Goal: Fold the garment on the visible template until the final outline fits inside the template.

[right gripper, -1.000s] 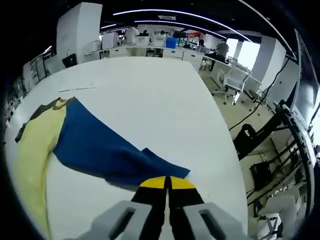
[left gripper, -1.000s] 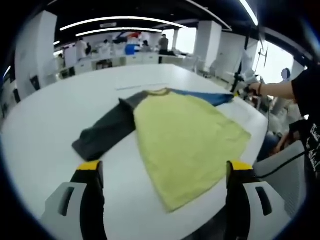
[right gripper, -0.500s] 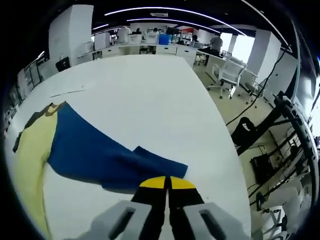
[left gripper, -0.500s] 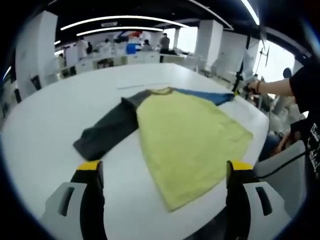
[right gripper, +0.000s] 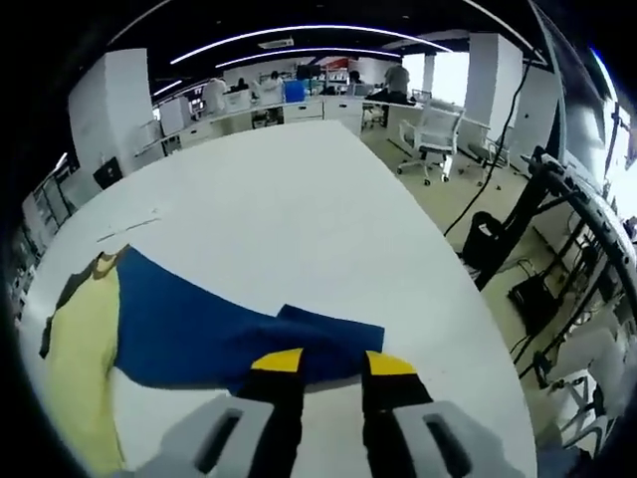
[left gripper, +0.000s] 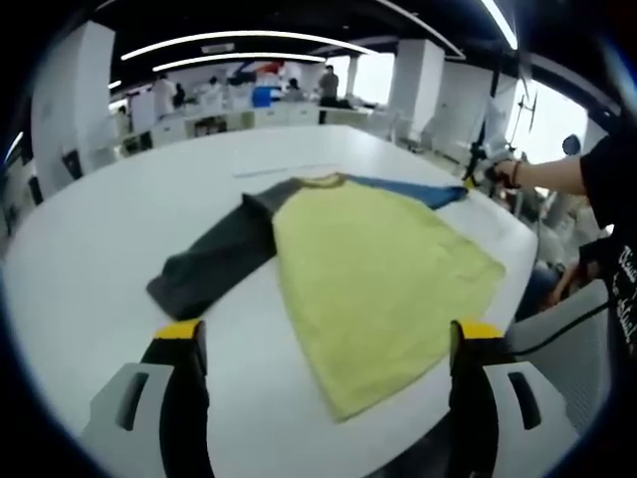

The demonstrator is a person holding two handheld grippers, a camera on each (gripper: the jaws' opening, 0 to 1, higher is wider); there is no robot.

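1. On the left of the left gripper view I see the dark grey sleeve (left gripper: 214, 261) lying flat on the white bench (left gripper: 90, 269). It sits in the middle left of the frame and it has not moved.

2. My left hand-held gripper (left gripper: 328, 344) is at the bottom of that view. Its two jaws are spread wide and hold nothing. It hangs over the near edge of the bench, just like a moment ago.

3. The yellow body of the shirt (left gripper: 383, 279) fills the middle and right of the same view. It is spread out flat and no fold has been made in it yet.

4. At the upper right of that view the blue sleeve (left gripper: 408, 189) sticks out toward the person's arm (left gripper: 547, 177).

5. In the right gripper view the shirt lies at the lower left, and the blue sleeve runs from there to the lower middle of the frame.

6. My right hand-held gripper (right gripper: 323, 360) sits at the bottom middle. A moment ago its jaws were pinched tight on the cuff of the blue sleeve. Now there is a gap between them, and the cuff lies on the bench, partly between the jaw tips.

7. I think this means the sleeve has been let go after being pulled out straight. The shirt is laid flat, but the folding is not started.

8. A thin line (right gripper: 127, 231) shows on the bench at the middle left. I cannot tell if it is the template.
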